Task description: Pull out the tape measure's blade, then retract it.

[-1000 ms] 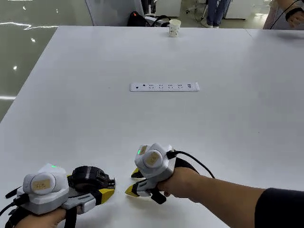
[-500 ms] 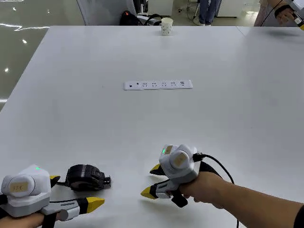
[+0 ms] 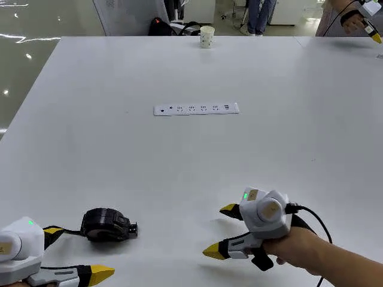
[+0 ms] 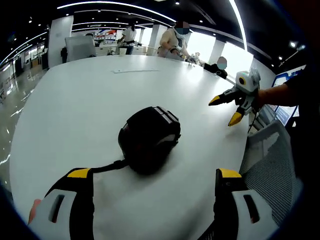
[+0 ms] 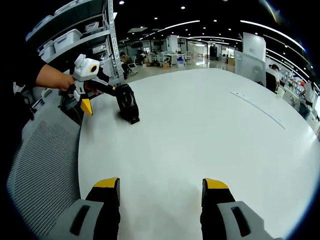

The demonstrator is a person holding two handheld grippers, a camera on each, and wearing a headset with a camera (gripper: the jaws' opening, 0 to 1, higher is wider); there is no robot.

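Both of your grippers have drawn back from the tape measure [image 3: 108,225] since one second ago. The left gripper [image 3: 78,252], which was then around the black case, now stands apart from it at the lower left corner of the head view. The right gripper [image 3: 219,230] has gone to the lower right, well apart from the case. The jaws of both are spread wide and carry nothing.

The tape measure lies on the white worktop [image 3: 191,161] in the lower left of the head view, with its mouth turned to the right of the frame. I see no blade outside the case. Its thin black strap [image 4: 107,167] runs toward one left jaw; whether it touches that jaw I cannot tell.

My judgement is that the case is let go with the blade inside, so the pull and the retract seem finished, or a new round is about to begin. If you pull again, the left jaws must close on the case. The right jaws must come back to the small hook at the mouth, which is a fine target.
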